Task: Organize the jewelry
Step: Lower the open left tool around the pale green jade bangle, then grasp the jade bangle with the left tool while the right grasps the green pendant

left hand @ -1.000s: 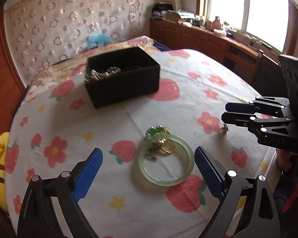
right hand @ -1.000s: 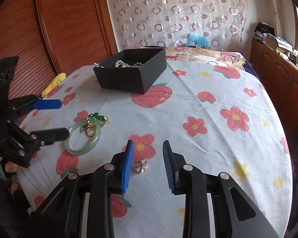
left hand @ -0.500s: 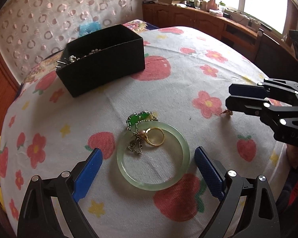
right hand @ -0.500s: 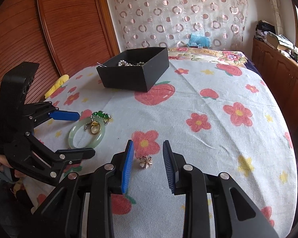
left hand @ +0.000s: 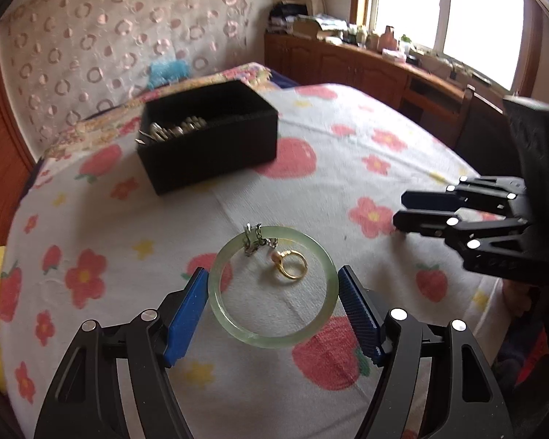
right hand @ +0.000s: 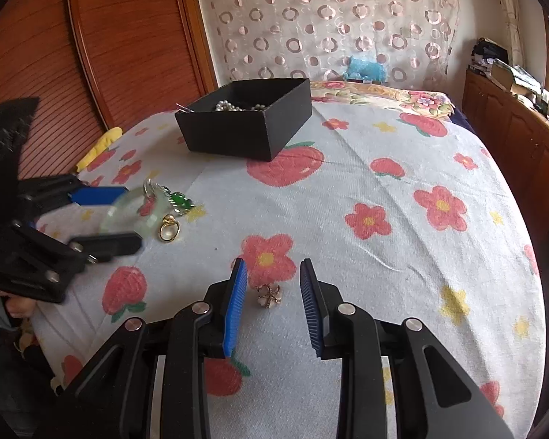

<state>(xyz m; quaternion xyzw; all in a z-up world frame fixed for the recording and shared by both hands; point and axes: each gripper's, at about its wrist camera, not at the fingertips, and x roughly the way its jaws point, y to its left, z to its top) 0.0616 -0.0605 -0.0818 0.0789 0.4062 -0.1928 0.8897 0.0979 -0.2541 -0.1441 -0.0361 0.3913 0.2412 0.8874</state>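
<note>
Your left gripper (left hand: 273, 305) held the pale green jade bangle (left hand: 273, 287) between its jaws; your right gripper (right hand: 271, 305) straddled the small flower-shaped earring (right hand: 269, 295), jaws narrowly parted.

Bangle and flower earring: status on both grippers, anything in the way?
Left gripper shut on jade bangle, silver chain draped over its rim. Right gripper open, straddling flower earring. Gold ring loose beside. Black box path unobstructed.
</note>
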